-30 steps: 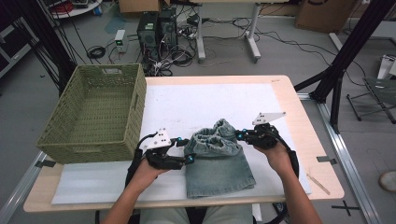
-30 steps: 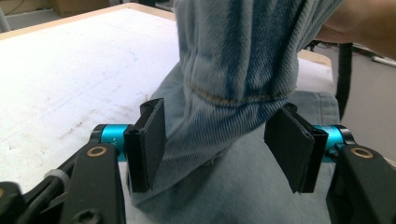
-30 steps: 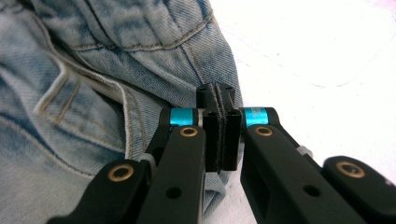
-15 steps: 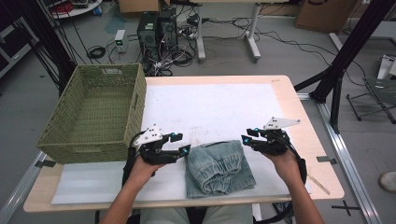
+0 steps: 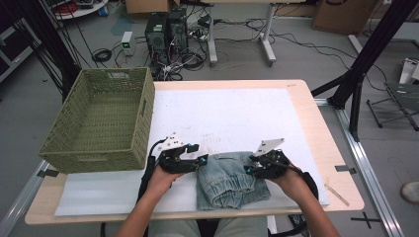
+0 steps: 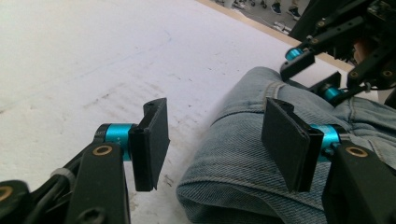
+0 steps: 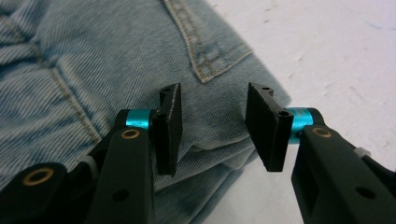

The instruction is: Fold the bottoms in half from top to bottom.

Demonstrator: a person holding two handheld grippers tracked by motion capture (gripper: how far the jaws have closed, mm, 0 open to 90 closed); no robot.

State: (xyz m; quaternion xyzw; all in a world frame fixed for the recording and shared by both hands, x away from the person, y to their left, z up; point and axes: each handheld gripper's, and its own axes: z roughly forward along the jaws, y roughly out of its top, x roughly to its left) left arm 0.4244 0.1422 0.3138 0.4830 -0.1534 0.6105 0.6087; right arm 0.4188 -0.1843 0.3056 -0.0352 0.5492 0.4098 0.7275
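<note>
Near edge of the table (image 5: 316, 123): person's forearms come in from the bottom of the high view, one gripper per hand. Folded light-blue jeans (image 5: 230, 180) lie flat on the white sheet (image 5: 232, 113) at the near middle, between the two grippers, elastic cuffs toward the person.

Left gripper (image 5: 200, 160) sits at the jeans' left edge, pointing right. In the left gripper view its jaws stand wide apart, nothing pinched; the left gripper (image 6: 219, 140) has the rolled denim fold under the right-hand pad, the other pad over bare sheet. Pads not pressing on cloth. The jeans (image 6: 243, 154) lie just below the jaws there.

Right gripper (image 5: 249, 169) is at the jeans' right edge, pointing left, grey three-cornered plate on top. Its jaws have just been opening; in the right gripper view the right gripper (image 7: 212, 126) stands at a medium gap, with the jeans' folded edge (image 7: 93, 84) below and behind the gap, no cloth clamped between the pads. A stitched pocket corner (image 7: 210, 51) shows beyond the jaws.

Farther off: green woven basket (image 5: 101, 123) on the table's far left corner, well apart from the jeans, just beyond the left gripper. Thin wooden stick (image 5: 337, 191) on the bare table at the near right. Behind the table: floor with computer towers (image 5: 165, 32) and cables.
</note>
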